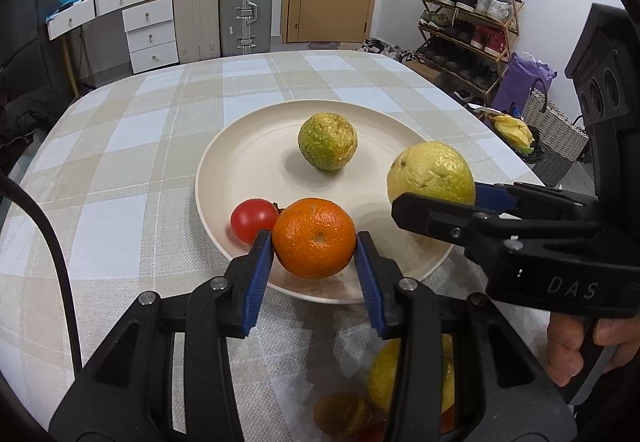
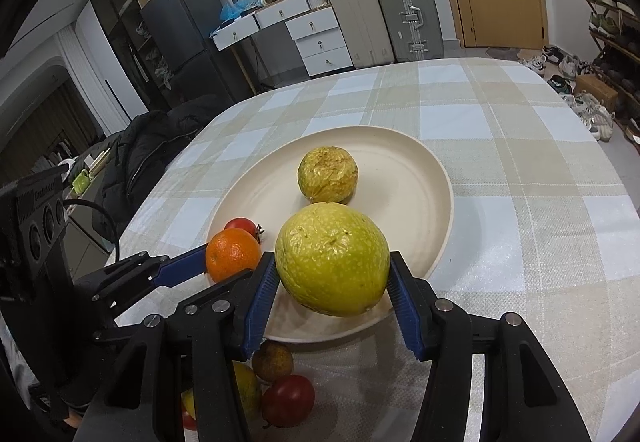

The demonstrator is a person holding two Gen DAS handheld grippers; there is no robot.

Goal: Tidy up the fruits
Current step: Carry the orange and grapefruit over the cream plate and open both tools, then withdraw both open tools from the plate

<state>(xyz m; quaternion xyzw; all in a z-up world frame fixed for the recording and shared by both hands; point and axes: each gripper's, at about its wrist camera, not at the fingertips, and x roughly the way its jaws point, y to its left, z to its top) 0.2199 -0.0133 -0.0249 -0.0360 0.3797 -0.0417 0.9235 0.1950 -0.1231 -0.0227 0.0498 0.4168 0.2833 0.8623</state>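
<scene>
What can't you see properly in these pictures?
- Fruit pile near the table's front edge: right wrist view, half hidden by gripper arms; left wrist view, blurred.
- Tomato on the plate: both views, partly behind the orange.
- Whether the orange and the big yellow fruit touch the plate: undersides hidden.
- Shoe rack: right wrist view, cut off by the edge.

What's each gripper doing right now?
Left gripper: closed on the orange.
Right gripper: closed on the big yellow fruit.

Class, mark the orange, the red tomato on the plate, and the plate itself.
orange (image 1: 314,238), left wrist view, middle of its front.
red tomato (image 1: 253,219), left wrist view, centre of its skin.
plate (image 1: 240,146), left wrist view, bare left side.
</scene>
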